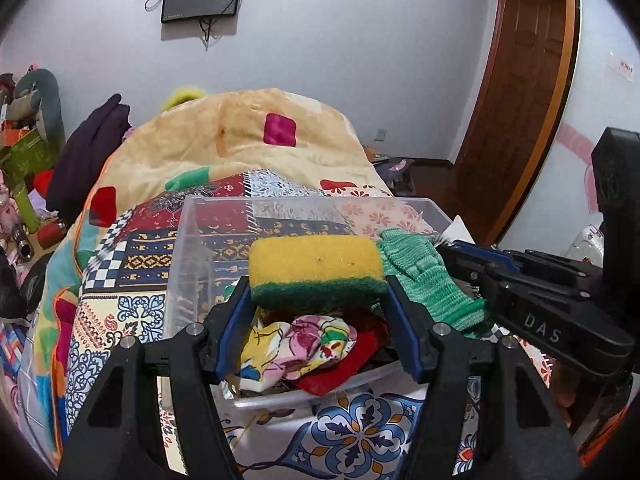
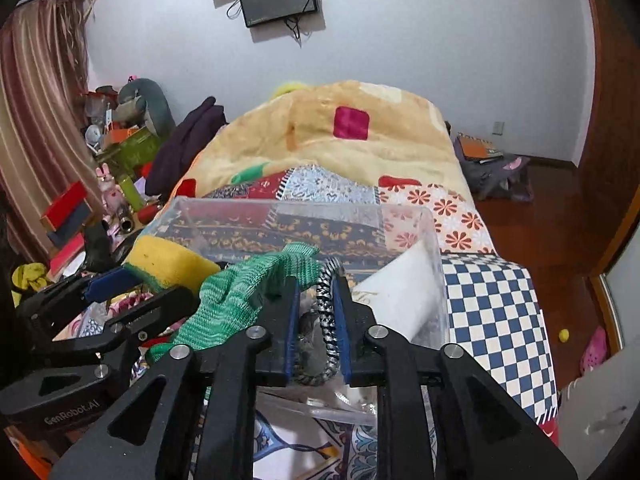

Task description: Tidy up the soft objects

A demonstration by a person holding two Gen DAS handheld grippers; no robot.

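- A yellow sponge point(image 1: 316, 270) with a green scouring layer underneath is held level above the clear plastic bin point(image 1: 208, 216).
- A green knitted cloth point(image 2: 248, 292) is draped just beside it.
- A floral cloth point(image 1: 304, 344) and a red cloth point(image 1: 340, 372) are crumpled inside the bin.

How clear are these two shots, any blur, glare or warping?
Left wrist view: sharp on the sponge in the left gripper, door frame bowed by the fisheye, corners vignetted black. Right wrist view: soft even light, faint glare on the clear bin, bed edges curved, glove in focus.
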